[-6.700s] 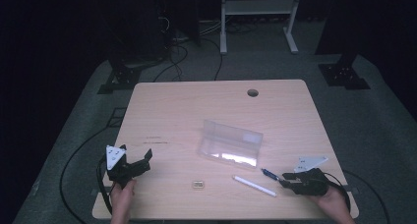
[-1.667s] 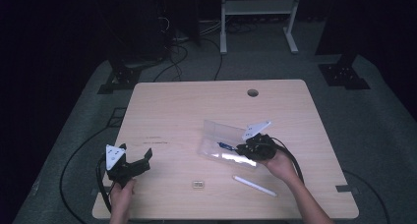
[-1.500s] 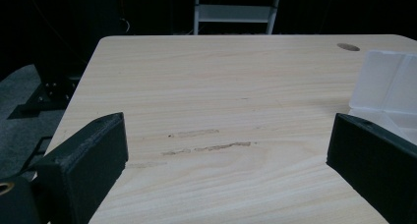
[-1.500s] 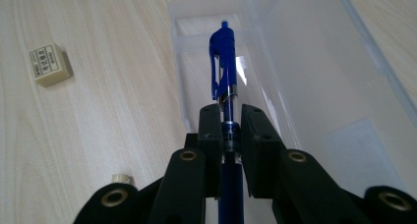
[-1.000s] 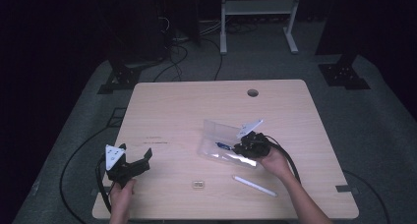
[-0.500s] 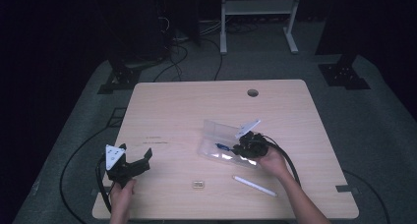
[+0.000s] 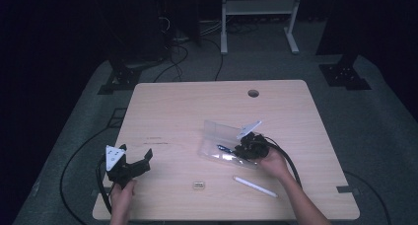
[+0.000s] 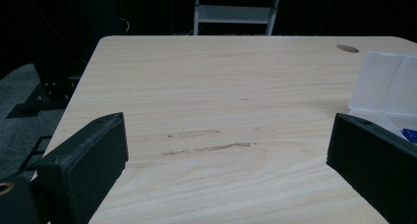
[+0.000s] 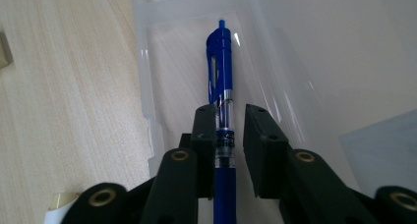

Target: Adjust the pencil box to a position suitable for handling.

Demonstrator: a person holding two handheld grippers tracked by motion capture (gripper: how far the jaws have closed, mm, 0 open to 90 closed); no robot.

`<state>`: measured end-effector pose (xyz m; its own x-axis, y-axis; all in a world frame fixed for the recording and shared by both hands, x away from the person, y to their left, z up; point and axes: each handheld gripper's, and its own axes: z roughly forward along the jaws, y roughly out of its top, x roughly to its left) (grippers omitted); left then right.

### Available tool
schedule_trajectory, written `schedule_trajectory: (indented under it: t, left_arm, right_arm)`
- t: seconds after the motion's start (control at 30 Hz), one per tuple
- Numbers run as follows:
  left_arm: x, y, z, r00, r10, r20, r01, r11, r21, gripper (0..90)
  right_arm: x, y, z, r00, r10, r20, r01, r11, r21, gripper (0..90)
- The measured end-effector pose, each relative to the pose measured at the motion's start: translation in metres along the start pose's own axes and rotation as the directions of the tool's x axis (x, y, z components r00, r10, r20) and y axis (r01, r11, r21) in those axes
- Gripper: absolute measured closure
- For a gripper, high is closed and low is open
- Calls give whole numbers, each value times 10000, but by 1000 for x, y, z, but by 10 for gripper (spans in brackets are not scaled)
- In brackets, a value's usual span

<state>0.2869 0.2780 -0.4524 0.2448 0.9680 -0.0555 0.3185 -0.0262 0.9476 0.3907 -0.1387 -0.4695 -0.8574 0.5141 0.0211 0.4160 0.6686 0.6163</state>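
Note:
A blue pen (image 9: 220, 62) lies lengthwise in the tray of an open clear plastic box (image 9: 162, 76), tip end pointing away from me. My right gripper (image 9: 228, 121) straddles the pen's barrel. Its jaws have just been opening, and a narrow gap shows between the pen and one pad. From above, the right gripper (image 7: 236, 150) sits over the box (image 7: 222, 133) with the pen (image 7: 224, 148) poking out to its left. My left gripper (image 7: 135, 155) rests near the table's front left, open wide with bare wood between its jaws (image 8: 226, 150).
A white pen (image 7: 255, 186) lies on the table (image 7: 197, 106) in front of the box. A small tan block (image 7: 198, 185) sits near the front edge. The box's lid (image 8: 388, 81) stands open. A cable hole (image 7: 253, 93) is at the back.
Since the oldest frame my right gripper has come from the front right corner to the box with the blue pen. Over the last second it has barely shifted. My left gripper has stayed put.

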Motion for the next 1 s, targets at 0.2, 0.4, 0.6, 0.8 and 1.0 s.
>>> schedule_trajectory:
  t: [0.2, 0.4, 0.6, 0.8, 1.0]
  left_arm:
    - [-1, 0, 1, 10000, 52, 17, -52, 10000, 41, 11]
    - [-1, 0, 1, 10000, 50, 14, -50, 10000, 37, 11]
    - [-3, 0, 1, 9999, 104, 31, -104, 9999, 59, 11]
    - [-1, 0, 1, 10000, 63, -2, -63, 10000, 60, 11]
    - [-2, 0, 1, 10000, 56, -10, -56, 10000, 69, 11]
  right_arm:
    - [-1, -1, -8, 10000, 11, 26, -10, 9997, -259, 697]
    - [1, -4, -19, 9999, 77, -147, -84, 9987, -509, 665]
    - [5, -10, -27, 9992, 73, -388, -95, 9983, -571, 616]
    - [6, -17, -35, 9975, 212, -672, -260, 9971, -714, 547]
    - [9, -25, -43, 9967, 298, -751, -362, 9957, -849, 489]
